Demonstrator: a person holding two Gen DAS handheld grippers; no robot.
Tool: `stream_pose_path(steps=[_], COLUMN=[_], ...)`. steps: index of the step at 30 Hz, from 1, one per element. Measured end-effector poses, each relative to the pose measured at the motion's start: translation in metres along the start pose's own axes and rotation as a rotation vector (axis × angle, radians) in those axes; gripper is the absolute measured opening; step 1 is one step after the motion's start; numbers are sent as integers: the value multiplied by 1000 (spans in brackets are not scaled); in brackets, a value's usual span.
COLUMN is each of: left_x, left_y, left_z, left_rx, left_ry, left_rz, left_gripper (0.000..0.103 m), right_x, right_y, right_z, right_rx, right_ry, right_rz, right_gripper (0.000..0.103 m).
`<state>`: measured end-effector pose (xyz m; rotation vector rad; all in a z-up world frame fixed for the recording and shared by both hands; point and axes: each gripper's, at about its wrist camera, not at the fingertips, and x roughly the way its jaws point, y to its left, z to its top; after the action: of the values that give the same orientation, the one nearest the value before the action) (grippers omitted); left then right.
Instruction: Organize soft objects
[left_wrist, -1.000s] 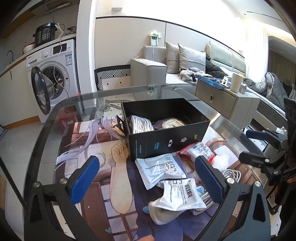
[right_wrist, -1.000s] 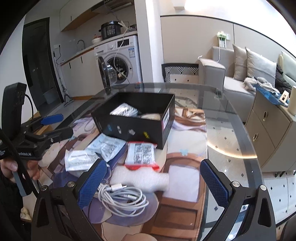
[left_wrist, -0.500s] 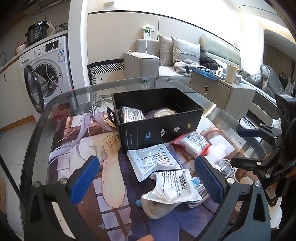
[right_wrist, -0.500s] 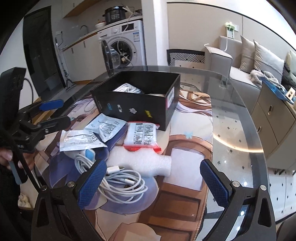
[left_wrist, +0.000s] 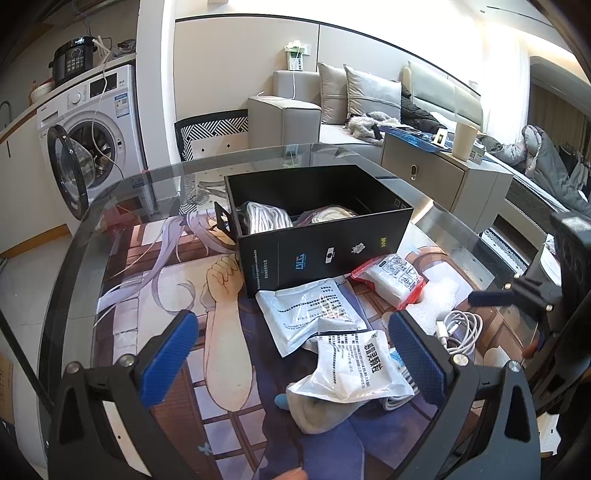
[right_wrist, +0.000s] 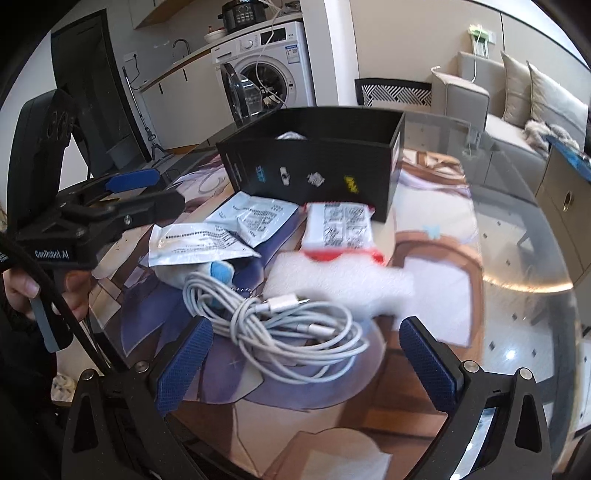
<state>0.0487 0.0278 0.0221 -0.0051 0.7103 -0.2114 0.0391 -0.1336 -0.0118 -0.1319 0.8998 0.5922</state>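
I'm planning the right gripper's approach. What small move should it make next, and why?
Probably lower the open right gripper straight onto the coiled white cable. The coil lies loose on the table between its fingers, outside the black box, and nothing is held yet.

Both wrist cameras look down from close above the glass table (left_wrist: 122, 199), sharing the black box (left_wrist: 325, 254) and clutter.

Round glass table (left_wrist: 122, 184) over an anime-print mat (left_wrist: 177, 295). On it, black box (left_wrist: 325, 254); in front of the box lie white pouches (left_wrist: 310, 314), red-edged packet (right_wrist: 338, 229), foam sheet (right_wrist: 340, 280), coiled cable (right_wrist: 288, 325), sock (left_wrist: 317, 410).
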Motion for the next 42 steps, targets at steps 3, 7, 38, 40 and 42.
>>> stream_pose_path(steps=[3, 7, 38, 40, 42], left_x=[-1, -1, -3, -2, -2], left_y=[2, 2, 0, 0, 0], left_z=[1, 1, 2, 2, 2], left_rx=[-6, -8, 2, -1, 1], left_ry=[-2, -4, -1, 0, 2], left_rz=[3, 3, 4, 4, 4], left_gripper=[103, 103, 103, 103, 103], right_x=[6, 13, -4, -12, -19], right_y=[4, 1, -2, -3, -4], right_z=[0, 1, 1, 2, 3], right_rx=[11, 54, 54, 44, 39], right_ry=[9, 27, 5, -16, -35], right_rz=[2, -8, 0, -8, -12], right_gripper=[103, 103, 75, 74, 74])
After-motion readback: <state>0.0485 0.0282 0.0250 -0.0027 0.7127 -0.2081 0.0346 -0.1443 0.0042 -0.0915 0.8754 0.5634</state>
